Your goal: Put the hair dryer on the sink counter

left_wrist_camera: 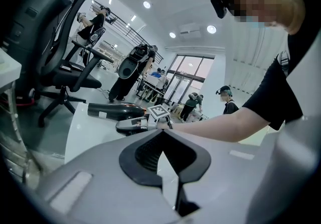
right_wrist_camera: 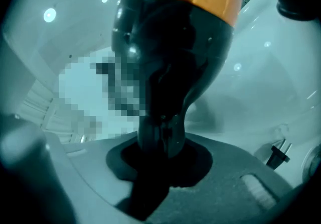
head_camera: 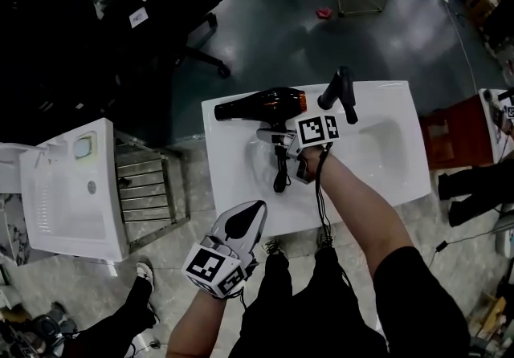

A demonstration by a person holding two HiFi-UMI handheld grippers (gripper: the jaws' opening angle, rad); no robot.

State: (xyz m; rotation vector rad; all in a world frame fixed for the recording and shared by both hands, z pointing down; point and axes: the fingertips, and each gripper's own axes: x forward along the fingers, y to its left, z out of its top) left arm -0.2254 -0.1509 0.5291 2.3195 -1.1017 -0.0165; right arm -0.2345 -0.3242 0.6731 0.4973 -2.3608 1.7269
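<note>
A black hair dryer (head_camera: 265, 103) with an orange band lies along the back left of the white sink counter (head_camera: 241, 188), its nozzle pointing left. My right gripper (head_camera: 277, 140) is shut on its handle. In the right gripper view the handle (right_wrist_camera: 163, 127) runs down between the jaws under the dryer's body (right_wrist_camera: 170, 47). The cord (head_camera: 281, 176) trails towards the front, and the plug (right_wrist_camera: 277, 153) lies on the white surface. My left gripper (head_camera: 245, 220) hovers over the counter's front edge, shut and holding nothing. In its own view the hair dryer (left_wrist_camera: 113, 111) lies ahead.
A black faucet (head_camera: 341, 91) stands behind the basin (head_camera: 377, 152). A second white sink unit (head_camera: 72, 188) and a metal rack (head_camera: 148, 184) are at the left. A black office chair (head_camera: 161, 11) stands beyond. A red box (head_camera: 458, 132) is at the right. People (left_wrist_camera: 190, 105) stand far off.
</note>
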